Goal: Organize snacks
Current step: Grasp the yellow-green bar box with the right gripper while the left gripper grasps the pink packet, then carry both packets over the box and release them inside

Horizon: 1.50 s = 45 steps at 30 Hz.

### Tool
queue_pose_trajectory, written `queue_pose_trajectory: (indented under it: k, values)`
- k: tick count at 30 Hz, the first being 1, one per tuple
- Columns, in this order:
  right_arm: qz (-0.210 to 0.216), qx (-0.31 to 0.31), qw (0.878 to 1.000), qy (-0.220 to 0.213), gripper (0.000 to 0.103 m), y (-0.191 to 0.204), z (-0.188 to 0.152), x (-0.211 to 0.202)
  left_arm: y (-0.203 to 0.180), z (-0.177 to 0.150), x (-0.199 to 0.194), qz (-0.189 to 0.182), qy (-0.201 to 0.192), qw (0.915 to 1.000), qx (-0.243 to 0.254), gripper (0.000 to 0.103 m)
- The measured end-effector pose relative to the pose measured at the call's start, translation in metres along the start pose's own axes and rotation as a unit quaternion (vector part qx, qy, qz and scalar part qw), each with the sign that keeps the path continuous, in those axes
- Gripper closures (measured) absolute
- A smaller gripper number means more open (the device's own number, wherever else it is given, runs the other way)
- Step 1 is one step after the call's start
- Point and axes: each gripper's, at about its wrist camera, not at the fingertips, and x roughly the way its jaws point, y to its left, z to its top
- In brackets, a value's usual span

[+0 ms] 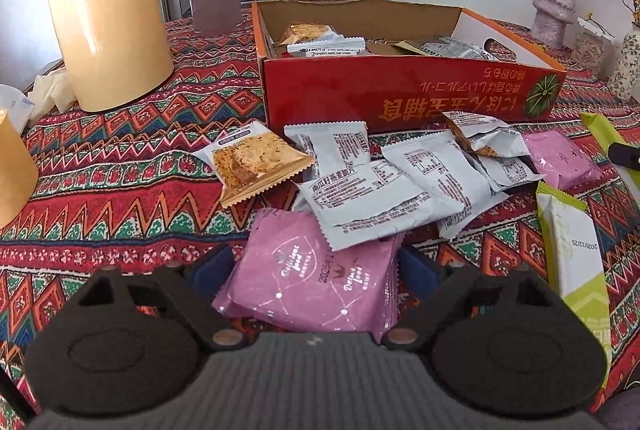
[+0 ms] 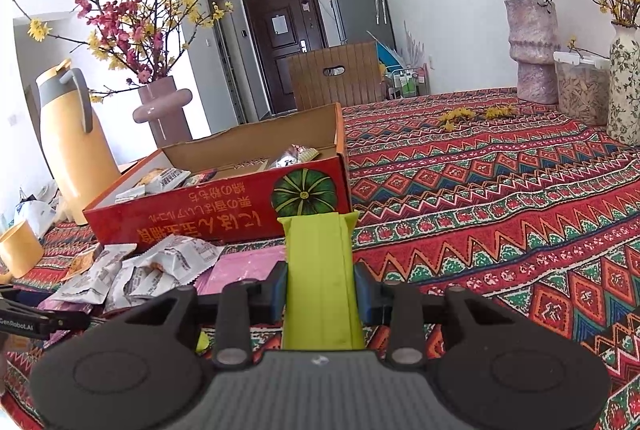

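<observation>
Flat green packet [image 2: 322, 280] in right claw [image 2: 320, 292]

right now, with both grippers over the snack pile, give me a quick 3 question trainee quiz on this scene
1. True or false: the right gripper is shut on a green packet.
2. Which packet lies between the left gripper's fingers? A white, B pink, C orange.
3. Fill in: the red box stands ____ the pile of white packets.

Key: 1 true; 2 B, the pink packet, not clearly clamped; 3 behind.
</observation>
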Motion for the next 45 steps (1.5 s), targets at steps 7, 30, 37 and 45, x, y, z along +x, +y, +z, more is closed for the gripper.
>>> queue_pose_trajectory:
  k: [7,30,37,45]
  values:
    - [0.004,0.000,1.000,0.001,0.069,0.001,-0.001,0.000,-0.006,-0.010,-0.014,0.010,-0.015,0.9998,-0.010,0.032]
    - [0.020,-0.009,1.000,-0.014,0.069,0.013,0.003,-0.009,-0.024,0.003,-0.078,0.047,-0.144,0.9880,-0.029,0.040]
    - [0.030,-0.020,0.999,-0.030,0.069,0.023,0.014,-0.008,-0.026,0.019,-0.082,0.049,-0.166,0.9842,-0.035,0.040]
    - [0.044,-0.032,0.997,-0.060,0.069,0.038,0.037,0.000,-0.026,0.041,-0.082,0.050,-0.187,0.9801,-0.046,0.040]
